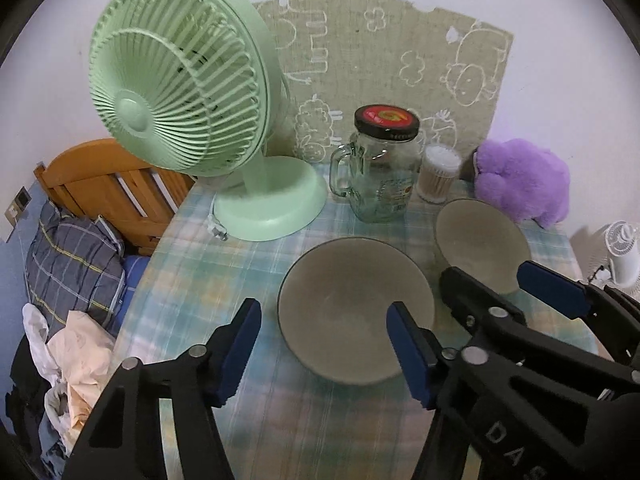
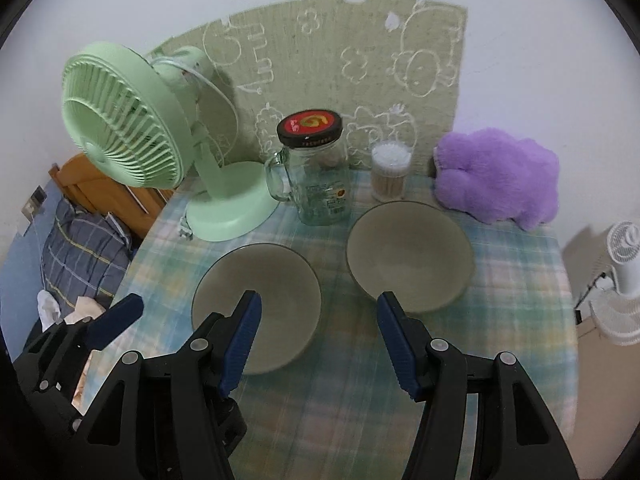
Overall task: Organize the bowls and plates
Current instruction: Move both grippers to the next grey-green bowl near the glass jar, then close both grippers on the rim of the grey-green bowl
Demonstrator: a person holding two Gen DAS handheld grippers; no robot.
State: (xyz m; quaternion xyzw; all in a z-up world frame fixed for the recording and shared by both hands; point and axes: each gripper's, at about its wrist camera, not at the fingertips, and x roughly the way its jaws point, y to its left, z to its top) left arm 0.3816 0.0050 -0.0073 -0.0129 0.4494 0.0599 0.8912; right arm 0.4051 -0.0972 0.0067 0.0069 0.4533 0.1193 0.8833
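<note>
Two grey bowls stand side by side on the plaid tablecloth. The left bowl (image 1: pixel 352 308) (image 2: pixel 256 304) lies under my left gripper (image 1: pixel 326 350), which is open. Its right finger hangs over the bowl's inside and its left finger stays outside the left rim. The right bowl (image 1: pixel 480 240) (image 2: pixel 410 256) sits a little farther back. My right gripper (image 2: pixel 320 332) is open over the cloth between the bowls, with its right fingertip near the right bowl's front rim. In the left wrist view the right gripper (image 1: pixel 506 286) shows in front of the right bowl.
Behind the bowls stand a green table fan (image 1: pixel 180 92), a lidded glass jar mug (image 1: pixel 380 168), a tub of cotton swabs (image 1: pixel 438 174) and a purple plush (image 1: pixel 524 180). The table's left edge drops to a bed with a pillow (image 1: pixel 72 264) and clothes. A white fan (image 2: pixel 624 256) stands off to the right.
</note>
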